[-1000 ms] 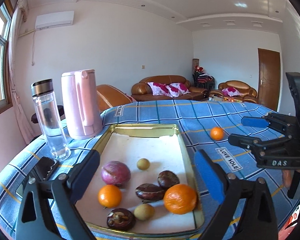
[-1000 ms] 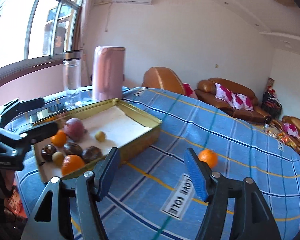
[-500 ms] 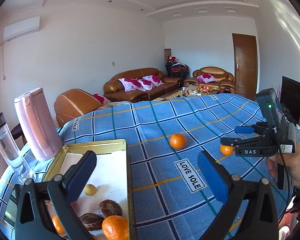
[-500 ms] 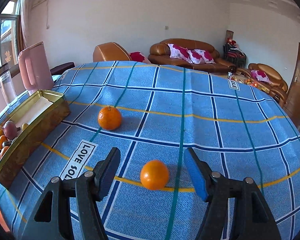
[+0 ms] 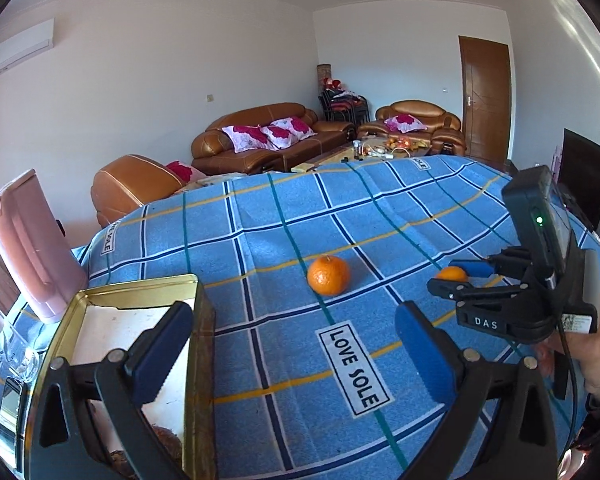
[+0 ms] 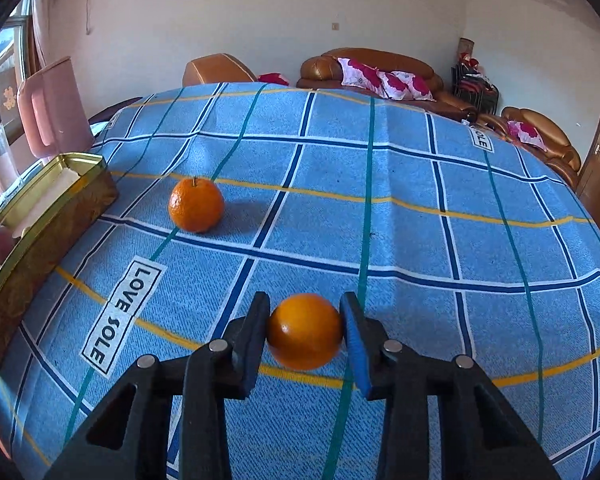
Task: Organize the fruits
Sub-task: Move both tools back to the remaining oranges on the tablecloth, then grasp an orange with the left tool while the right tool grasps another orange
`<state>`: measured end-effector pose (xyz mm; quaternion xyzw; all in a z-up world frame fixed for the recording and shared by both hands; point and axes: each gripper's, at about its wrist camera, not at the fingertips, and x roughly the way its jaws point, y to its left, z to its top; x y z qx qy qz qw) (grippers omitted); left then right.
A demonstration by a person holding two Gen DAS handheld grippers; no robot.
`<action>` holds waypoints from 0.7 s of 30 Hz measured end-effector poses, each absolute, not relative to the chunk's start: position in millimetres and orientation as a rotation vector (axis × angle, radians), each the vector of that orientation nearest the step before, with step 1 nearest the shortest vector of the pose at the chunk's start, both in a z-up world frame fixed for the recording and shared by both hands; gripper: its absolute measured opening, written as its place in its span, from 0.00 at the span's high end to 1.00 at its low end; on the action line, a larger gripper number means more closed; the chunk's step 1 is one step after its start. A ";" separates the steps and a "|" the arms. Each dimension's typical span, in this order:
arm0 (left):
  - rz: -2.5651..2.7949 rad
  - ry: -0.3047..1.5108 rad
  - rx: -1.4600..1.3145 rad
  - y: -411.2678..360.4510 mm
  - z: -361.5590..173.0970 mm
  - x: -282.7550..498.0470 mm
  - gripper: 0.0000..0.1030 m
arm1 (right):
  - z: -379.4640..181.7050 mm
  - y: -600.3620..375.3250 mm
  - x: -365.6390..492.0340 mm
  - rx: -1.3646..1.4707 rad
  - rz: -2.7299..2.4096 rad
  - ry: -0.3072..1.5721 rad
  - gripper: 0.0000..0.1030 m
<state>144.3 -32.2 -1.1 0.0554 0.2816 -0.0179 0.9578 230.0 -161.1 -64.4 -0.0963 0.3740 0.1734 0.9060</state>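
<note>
My right gripper is shut on a small orange, both pads against its sides, just above the blue checked cloth; it shows in the left wrist view with the small orange between its fingers. A larger orange with a stem lies on the cloth to the far left; it also shows in the left wrist view. My left gripper is open and empty, hovering over the right edge of the gold tin tray. The tray holds several fruits, mostly hidden.
A pink kettle and a glass bottle stand left of the tray. A "LOVE SOLE" label is sewn on the cloth. The table edge drops off to the right. Sofas stand beyond the table.
My right gripper has closed on the small orange that lay between its open fingers. My left gripper has swung right, away from over the tray's fruits.
</note>
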 end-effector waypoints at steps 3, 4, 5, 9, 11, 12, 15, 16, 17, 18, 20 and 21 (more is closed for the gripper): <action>-0.016 0.594 0.093 -37.5 -5.5 166.9 0.00 | -58.9 -163.9 238.4 -0.180 0.320 0.745 0.63; -0.006 0.601 0.084 -38.3 -8.3 174.2 0.00 | -57.5 -166.3 242.4 -0.157 0.313 0.737 0.63; 0.005 0.610 0.078 -40.2 -12.9 182.3 0.00 | -56.4 -169.2 246.1 -0.134 0.306 0.729 0.63; 0.029 0.674 0.058 -45.5 -32.0 217.1 0.03 | -54.9 -172.4 259.5 -0.103 0.276 0.712 0.63; 0.026 0.699 0.054 -50.0 -40.6 230.5 0.04 | -55.8 -173.8 265.6 -0.092 0.264 0.710 0.64; 0.023 0.706 0.061 -53.3 -43.9 235.5 0.04 | -56.4 -175.7 267.7 -0.084 0.258 0.710 0.66; 0.017 0.716 0.075 -59.5 -49.2 249.8 0.09 | -56.5 -180.9 270.0 -0.059 0.259 0.709 0.73; 0.014 0.726 0.080 -61.3 -51.1 254.5 0.10 | -56.3 -180.2 269.7 -0.063 0.262 0.709 0.73; 0.011 0.738 0.082 -63.0 -54.1 259.3 0.10 | -56.6 -179.3 270.2 -0.070 0.266 0.709 0.73; 0.009 0.750 0.078 -63.9 -57.4 263.1 0.10 | -56.8 -177.7 270.6 -0.075 0.272 0.712 0.73; 0.016 0.766 0.075 -63.1 -63.4 269.7 0.10 | -58.4 -175.6 271.1 -0.081 0.285 0.723 0.72; 0.016 0.770 0.074 -62.9 -65.8 272.4 0.11 | -58.1 -176.1 270.6 -0.078 0.286 0.720 0.72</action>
